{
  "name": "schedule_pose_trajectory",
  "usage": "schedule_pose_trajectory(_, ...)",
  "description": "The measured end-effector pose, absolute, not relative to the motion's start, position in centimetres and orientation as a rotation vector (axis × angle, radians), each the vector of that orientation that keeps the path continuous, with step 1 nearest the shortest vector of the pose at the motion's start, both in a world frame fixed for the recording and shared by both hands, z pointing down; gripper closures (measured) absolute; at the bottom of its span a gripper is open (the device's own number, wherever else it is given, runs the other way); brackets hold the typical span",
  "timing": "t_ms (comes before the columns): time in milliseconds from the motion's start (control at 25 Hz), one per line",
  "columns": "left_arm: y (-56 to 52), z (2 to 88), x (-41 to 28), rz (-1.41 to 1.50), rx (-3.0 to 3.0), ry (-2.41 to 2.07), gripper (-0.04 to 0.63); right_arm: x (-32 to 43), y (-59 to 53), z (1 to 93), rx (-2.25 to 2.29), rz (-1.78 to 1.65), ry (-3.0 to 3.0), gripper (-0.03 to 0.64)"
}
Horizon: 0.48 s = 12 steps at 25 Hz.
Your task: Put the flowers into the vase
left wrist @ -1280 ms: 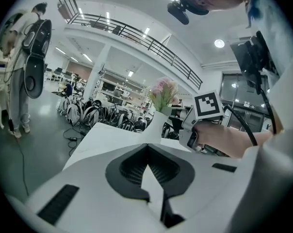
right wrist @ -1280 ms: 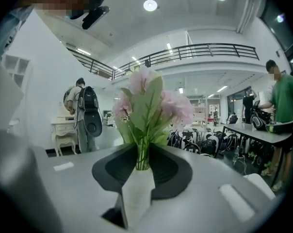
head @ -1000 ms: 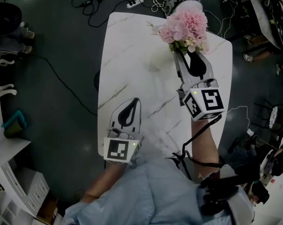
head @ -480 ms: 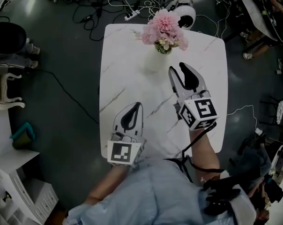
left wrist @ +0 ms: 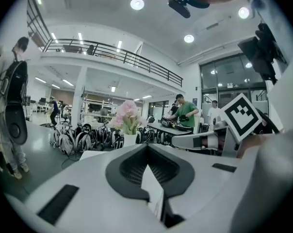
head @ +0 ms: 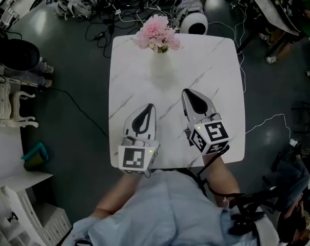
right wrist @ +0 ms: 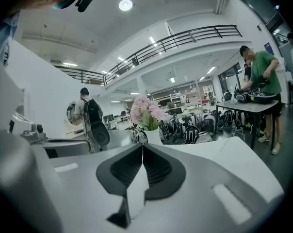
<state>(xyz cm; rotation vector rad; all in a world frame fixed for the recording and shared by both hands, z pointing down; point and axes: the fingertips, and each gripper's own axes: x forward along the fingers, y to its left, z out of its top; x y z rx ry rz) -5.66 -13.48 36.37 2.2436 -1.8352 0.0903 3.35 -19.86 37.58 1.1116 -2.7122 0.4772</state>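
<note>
The flowers (head: 156, 32) stand in the vase (right wrist: 154, 137) at the far edge of the table (head: 216, 65), well apart from my left tool (head: 150, 106), clenched empty, and my right tool (head: 185, 91), its jaws just closed on nothing, so I judge it best to rest both near me, clear of the vase.

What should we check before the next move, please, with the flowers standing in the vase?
1. Flowers seated in vase: ok.
2. Vase upright on the table: ok.
3. Right gripper empty: ok; its jaws have just closed with nothing between them.
4. Left gripper empty: ok; jaws together.
5. Both grippers apart from the vase: ok.
6. Water in the vase: cannot tell.
</note>
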Motion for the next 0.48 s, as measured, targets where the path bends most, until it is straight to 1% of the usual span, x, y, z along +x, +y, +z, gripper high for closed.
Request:
schedule_pose_trajectory(40,-13.2,36.1,-5.4,0.096,2.251,-1.849,0.591,3.7,-19.2,37.4,1.108,0.477,-2.720,0.614)
schedule_pose_trajectory(480,-10.7,33.8,-4.4,0.111,2.280,-1.947,0.591,5.1,-15.0,35.6,1.091,0.415,-2.766,0.616)
